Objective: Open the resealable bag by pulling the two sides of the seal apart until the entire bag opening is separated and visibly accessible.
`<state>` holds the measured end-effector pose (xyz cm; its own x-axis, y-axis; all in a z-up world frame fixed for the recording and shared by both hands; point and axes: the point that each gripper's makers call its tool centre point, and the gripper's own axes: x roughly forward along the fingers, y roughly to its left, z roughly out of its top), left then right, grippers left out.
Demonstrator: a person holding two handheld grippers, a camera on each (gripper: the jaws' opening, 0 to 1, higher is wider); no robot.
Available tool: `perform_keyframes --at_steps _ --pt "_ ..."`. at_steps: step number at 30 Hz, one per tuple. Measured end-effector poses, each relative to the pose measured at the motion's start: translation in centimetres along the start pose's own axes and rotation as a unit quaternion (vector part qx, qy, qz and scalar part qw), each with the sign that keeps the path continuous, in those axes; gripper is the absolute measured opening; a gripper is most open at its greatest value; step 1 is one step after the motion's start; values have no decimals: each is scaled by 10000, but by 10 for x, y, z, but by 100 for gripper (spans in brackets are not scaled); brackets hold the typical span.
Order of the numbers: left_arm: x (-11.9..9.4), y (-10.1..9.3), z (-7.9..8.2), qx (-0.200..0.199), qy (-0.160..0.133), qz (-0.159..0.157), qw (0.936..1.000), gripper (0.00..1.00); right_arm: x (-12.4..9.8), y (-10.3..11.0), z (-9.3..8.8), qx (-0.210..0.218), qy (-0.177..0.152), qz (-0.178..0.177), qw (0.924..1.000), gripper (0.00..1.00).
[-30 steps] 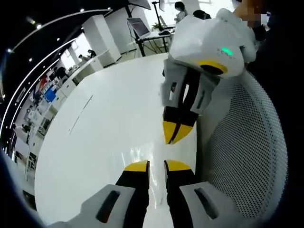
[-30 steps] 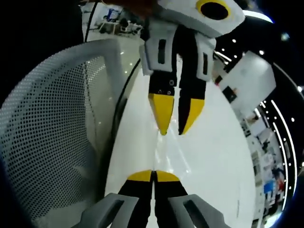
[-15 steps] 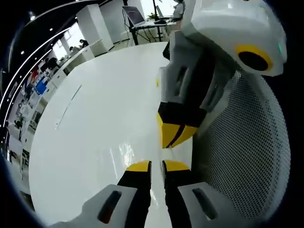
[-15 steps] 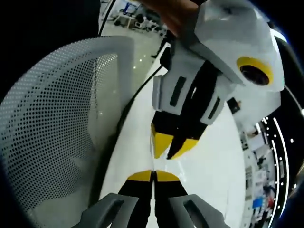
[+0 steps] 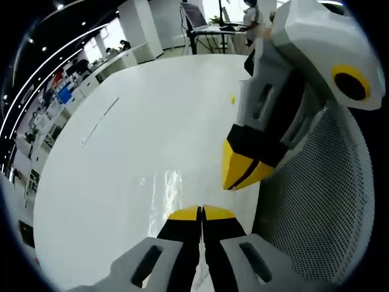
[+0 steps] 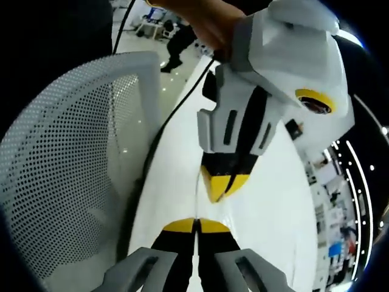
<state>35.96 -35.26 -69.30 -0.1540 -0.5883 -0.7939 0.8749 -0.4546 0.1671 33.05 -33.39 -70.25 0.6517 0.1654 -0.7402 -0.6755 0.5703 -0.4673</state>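
**Inspector A:** The left gripper (image 5: pixel 201 212) is being seen at the bottom centre of the left gripper view with its yellow tips pressed together. A faint clear film, judged to be the resealable bag (image 5: pixel 165 187), is being shown just above those tips, glinting against the white table (image 5: pixel 121 152). Whether the film is actually being pinched cannot be told.

**Inspector B:** The right gripper (image 6: pixel 196 225) is being reported likewise: in the right gripper view, at lower centre, its tips are being held together with no gap. The bag itself is too transparent there to be made out with any certainty.

**Inspector A:** In the left gripper view, the right gripper is also being seen from the right of the frame, its yellow tips closed and pointed down towards the film, just beside the left tips but apart from them.

**Inspector B:** Progress is being judged as early. No separated opening is being shown; the seal is being taken as not yet pulled apart, and the whole spreading step is being left to do.

**Inspector A:** Outward, a white mesh chair back (image 5: pixel 316 213) is being noted at the right of the frame, and a small yellow speck (image 5: pixel 232 99) on the table at upper centre.
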Motion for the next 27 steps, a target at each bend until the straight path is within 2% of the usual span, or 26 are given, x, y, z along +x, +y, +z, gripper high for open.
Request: perform_keyframes --at_steps 7,11,13,16,19,23,27 --pt "-3 7 13 -6 -271 262 9993 0 7 -5 3 506 -7 -81 9987 0" --pt "-6 15 21 48 -419 479 9980 0 11 -8 6 517 52 -182 9985 0" --pt "-7 16 23 98 -444 502 9977 0 11 -11 2 235 243 -328 9989 0" --pt "-10 23 27 121 -526 687 9962 0 11 -11 7 466 123 -376 9981 0" --pt "-14 30 33 191 -657 893 9937 0 9 -12 6 631 159 -455 9968 0" --pt "-18 34 39 349 -763 1098 9904 0 8 -14 4 1058 131 -513 9930 0" --pt "-26 42 54 432 -1017 1396 9840 0 7 -15 3 1256 123 -554 9905 0"
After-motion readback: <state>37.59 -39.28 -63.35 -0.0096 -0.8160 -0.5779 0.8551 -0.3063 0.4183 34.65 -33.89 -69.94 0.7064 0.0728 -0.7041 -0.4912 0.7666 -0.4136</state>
